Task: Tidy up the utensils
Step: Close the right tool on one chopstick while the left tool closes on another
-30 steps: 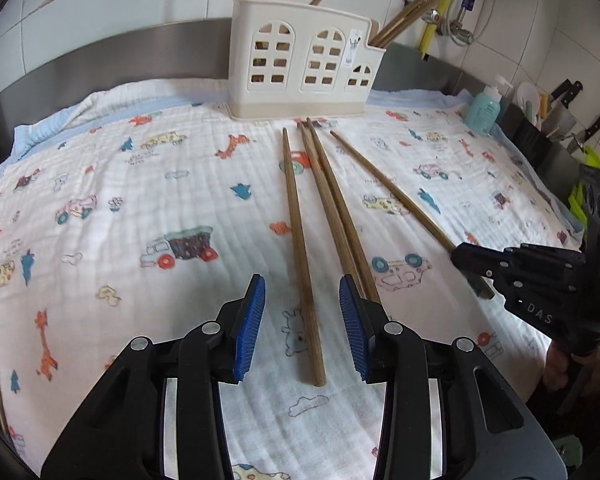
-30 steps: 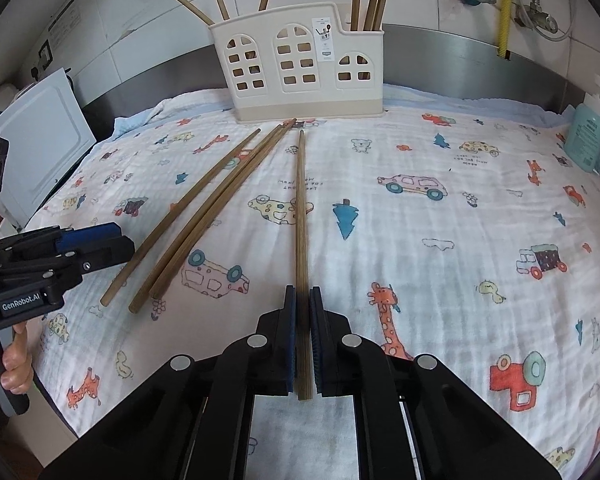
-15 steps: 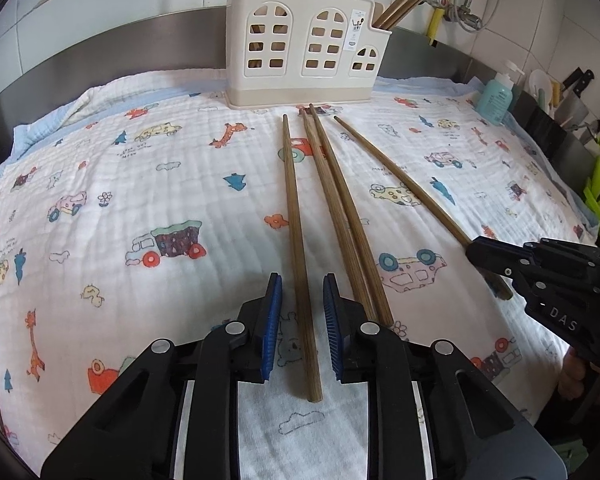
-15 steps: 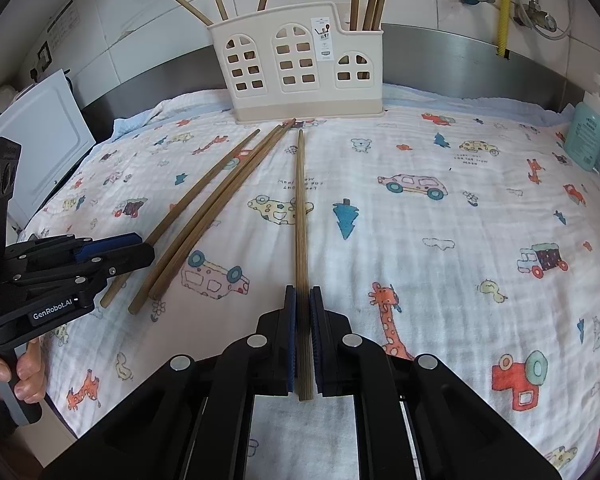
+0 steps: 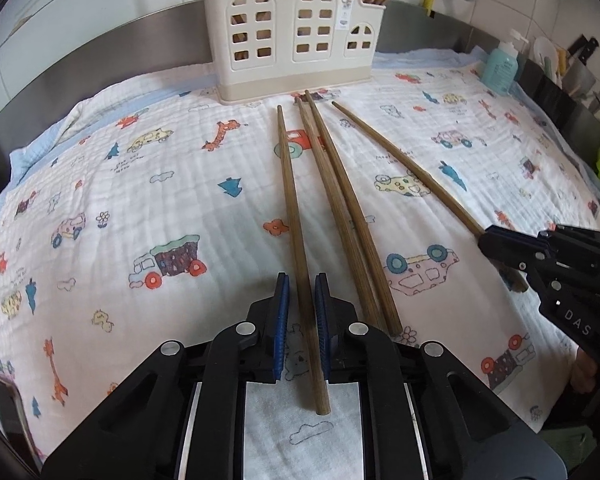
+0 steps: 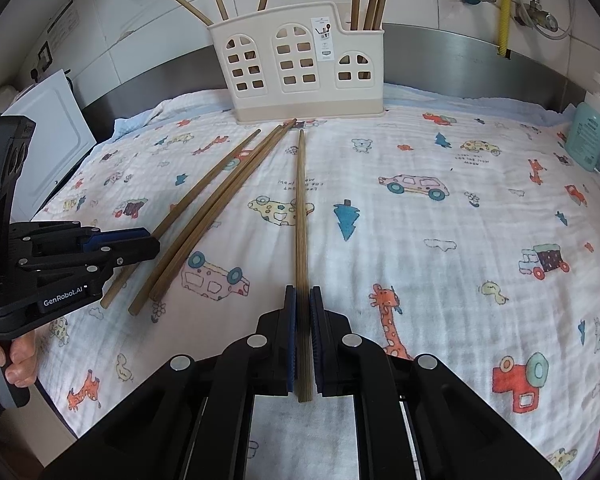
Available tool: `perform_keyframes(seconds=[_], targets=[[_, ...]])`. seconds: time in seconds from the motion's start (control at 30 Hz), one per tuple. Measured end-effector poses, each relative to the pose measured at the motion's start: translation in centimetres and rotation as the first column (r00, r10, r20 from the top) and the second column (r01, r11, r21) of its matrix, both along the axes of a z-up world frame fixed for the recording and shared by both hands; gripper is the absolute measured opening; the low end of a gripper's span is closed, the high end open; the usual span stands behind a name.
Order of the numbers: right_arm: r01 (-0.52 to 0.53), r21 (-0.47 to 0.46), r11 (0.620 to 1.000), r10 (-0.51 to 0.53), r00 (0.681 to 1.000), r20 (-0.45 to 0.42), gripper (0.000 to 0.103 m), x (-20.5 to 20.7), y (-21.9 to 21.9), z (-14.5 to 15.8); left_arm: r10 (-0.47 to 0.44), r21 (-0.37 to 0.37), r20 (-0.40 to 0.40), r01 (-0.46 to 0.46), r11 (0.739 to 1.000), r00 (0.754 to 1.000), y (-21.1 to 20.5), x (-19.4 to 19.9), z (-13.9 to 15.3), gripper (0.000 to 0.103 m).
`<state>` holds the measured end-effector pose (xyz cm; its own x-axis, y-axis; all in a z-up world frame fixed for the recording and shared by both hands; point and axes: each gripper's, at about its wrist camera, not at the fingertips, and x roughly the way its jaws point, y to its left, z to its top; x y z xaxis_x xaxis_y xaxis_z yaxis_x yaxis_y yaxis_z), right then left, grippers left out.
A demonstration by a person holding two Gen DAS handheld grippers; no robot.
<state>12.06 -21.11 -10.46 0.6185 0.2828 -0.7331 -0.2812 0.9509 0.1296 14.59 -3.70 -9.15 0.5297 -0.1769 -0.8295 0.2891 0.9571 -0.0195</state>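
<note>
Several long wooden chopsticks lie on a cartoon-print cloth in front of a cream utensil holder (image 5: pixel 292 36) that stands at the back and holds more chopsticks. My left gripper (image 5: pixel 301 280) straddles the leftmost chopstick (image 5: pixel 292 200); its blue pads (image 5: pixel 281 320) stand close to the stick with a narrow gap on each side. It also shows in the right wrist view (image 6: pixel 140 242). My right gripper (image 6: pixel 303 294) is shut on the rightmost chopstick (image 6: pixel 300 208), which lies flat on the cloth. A pair of chopsticks (image 5: pixel 340 208) lies between the two.
The utensil holder (image 6: pixel 296 64) backs onto a steel splashback and tiled wall. A teal soap bottle (image 6: pixel 586 136) stands at the right edge. A white appliance (image 6: pixel 40 136) stands at the left. Knives and a dish rack (image 5: pixel 572 68) are at the far right.
My left gripper has moved forward over the leftmost chopstick and its jaws have narrowed around it. My right gripper stays shut on its chopstick and has barely moved.
</note>
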Motion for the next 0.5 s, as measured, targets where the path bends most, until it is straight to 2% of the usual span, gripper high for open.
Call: perform_keyframes(seconds=[0.1, 0.27, 0.5], targets=[[-0.004, -0.011, 1.000, 0.004, 1.000, 0.005, 0.007, 0.0, 0.1, 0.1, 0.005, -0.022, -0.031, -0.006, 1.000, 0.999, 0.4, 0.4, 0.1, 0.007], [-0.002, -0.006, 1.000, 0.002, 1.000, 0.021, 0.007, -0.3, -0.1, 0.7, 0.022, -0.079, -0.054, -0.026, 0.997, 0.998, 1.2, 0.5, 0.2, 0.006], [-0.013, -0.004, 1.000, 0.013, 0.994, 0.108, 0.007, -1.3, -0.2, 4.0, 0.038, -0.150, 0.020, -0.034, 0.988, 0.999, 1.9, -0.5, 2.5, 0.006]])
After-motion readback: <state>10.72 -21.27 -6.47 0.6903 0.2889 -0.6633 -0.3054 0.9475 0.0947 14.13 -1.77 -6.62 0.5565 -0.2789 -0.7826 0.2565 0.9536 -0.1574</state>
